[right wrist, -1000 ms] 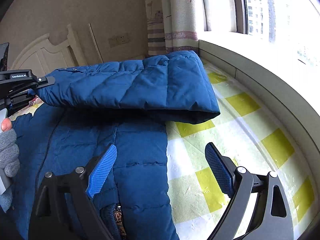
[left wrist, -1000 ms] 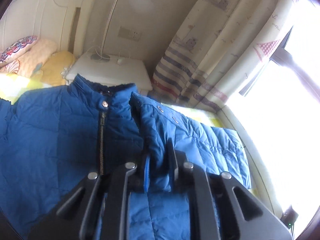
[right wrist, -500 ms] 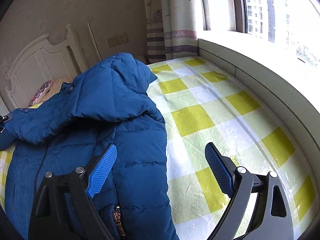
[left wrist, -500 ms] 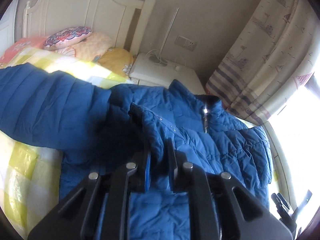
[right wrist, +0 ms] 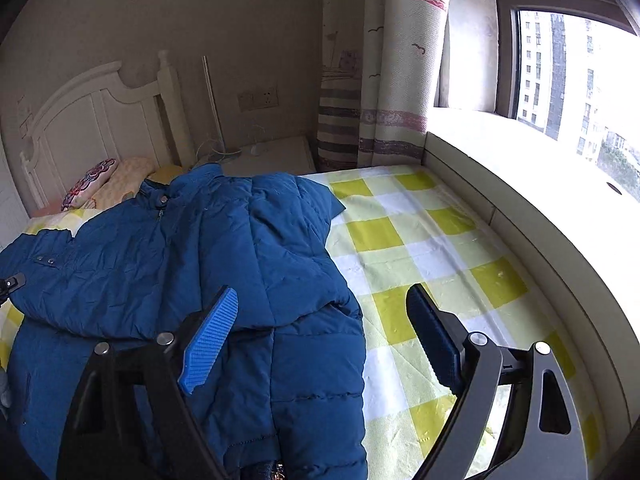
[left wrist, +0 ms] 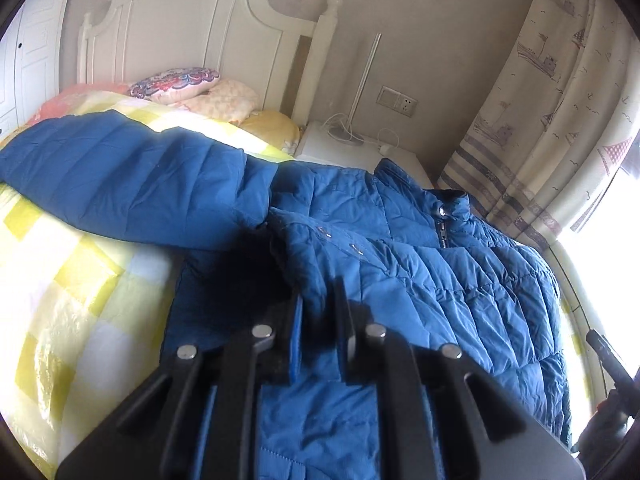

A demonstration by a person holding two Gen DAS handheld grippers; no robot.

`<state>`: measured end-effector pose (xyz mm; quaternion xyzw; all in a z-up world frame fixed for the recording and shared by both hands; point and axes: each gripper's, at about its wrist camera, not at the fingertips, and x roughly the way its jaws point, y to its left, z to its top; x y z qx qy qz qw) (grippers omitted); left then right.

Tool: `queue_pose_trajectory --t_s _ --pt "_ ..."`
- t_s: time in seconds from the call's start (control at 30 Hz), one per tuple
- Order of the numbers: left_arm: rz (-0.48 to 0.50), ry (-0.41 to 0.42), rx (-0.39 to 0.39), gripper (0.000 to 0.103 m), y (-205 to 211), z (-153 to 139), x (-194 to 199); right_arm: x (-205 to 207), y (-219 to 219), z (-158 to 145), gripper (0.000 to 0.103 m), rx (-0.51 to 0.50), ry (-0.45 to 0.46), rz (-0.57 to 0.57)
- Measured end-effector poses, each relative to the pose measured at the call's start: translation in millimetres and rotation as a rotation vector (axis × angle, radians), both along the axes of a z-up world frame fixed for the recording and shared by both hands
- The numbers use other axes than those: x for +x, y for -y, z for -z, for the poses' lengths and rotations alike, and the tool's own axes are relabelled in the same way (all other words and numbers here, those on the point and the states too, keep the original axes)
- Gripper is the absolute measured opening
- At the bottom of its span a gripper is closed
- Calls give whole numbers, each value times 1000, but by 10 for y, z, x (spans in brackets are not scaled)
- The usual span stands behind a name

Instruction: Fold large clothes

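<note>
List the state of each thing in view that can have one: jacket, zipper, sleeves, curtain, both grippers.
Blue jacket: lying front-up on the checked bed cover, partly folded.
Zipper: closed up to the collar.
Window-side sleeve: folded across the chest.
Other sleeve: spread out sideways.
Curtain: drawn aside.
Left gripper: shut on the sleeve end.
Right gripper: open, jaws just been closing, holding nothing.

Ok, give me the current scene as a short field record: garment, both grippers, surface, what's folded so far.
garment: blue padded jacket, zipped, collar toward the headboard
surface: yellow-and-white checked bedspread
left gripper: shut on a fold of the jacket
right gripper: open, jaws just been closing a little, nothing pinched; above the jacket's lower edge
fold state: window-side sleeve lies across the chest; other sleeve spread out on the bedspread
nearby: pillows, nightstand, curtain
</note>
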<state>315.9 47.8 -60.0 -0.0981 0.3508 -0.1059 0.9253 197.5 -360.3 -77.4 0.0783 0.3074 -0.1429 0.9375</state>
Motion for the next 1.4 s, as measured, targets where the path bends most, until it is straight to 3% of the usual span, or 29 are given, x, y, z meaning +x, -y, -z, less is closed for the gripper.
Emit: queue_pose_trajectory --t_s 0.03,0.13,0.23,0.33,0.43,0.5,0.6,0.73,0.8,0.9,1.0,1.13,1.2,1.33,1.4 --pt "-14 13 10 13 11 -30 -45 106 -32 -10 69 -6 -4 -26" --pt "-61 26 37 13 -27 -48 -152 447 -120 124 59 -5 -78 -100" --pt "-82 -3 99 14 -54 49 -169 777 -238 566 59 -31 -300 -192" --pt "-147 3 135 20 -194 42 -210 746 -223 479 58 -16 -304 -219" --pt "-174 81 123 40 -287 -167 -295 722 -79 212 58 54 -215 -221" --pt "-128 116 93 57 -191 -303 -269 807 7 59 58 63 -163 -184" --pt "-20 115 104 72 192 -346 -109 1042 29 41 58 60 -121 -186" --pt "16 29 197 73 595 1 238 1454 10 525 57 54 -340 -219" --pt "2 -42 222 73 615 244 416 1458 6 481 57 53 -341 -221" --pt "6 -101 213 75 551 541 535 1439 82 256 57 96 -266 -224" --pt "14 -85 225 81 579 553 523 1530 181 162 58 102 -222 -198" --pt "14 -76 260 83 641 580 522 1839 157 543 58 23 -386 -218" --pt "14 -72 251 83 628 581 514 1856 135 505 58 4 -396 -208" --pt "24 -73 241 89 631 591 514 1824 217 207 58 70 -271 -180" --pt "22 -72 255 89 652 594 517 1912 209 232 58 25 -288 -155"
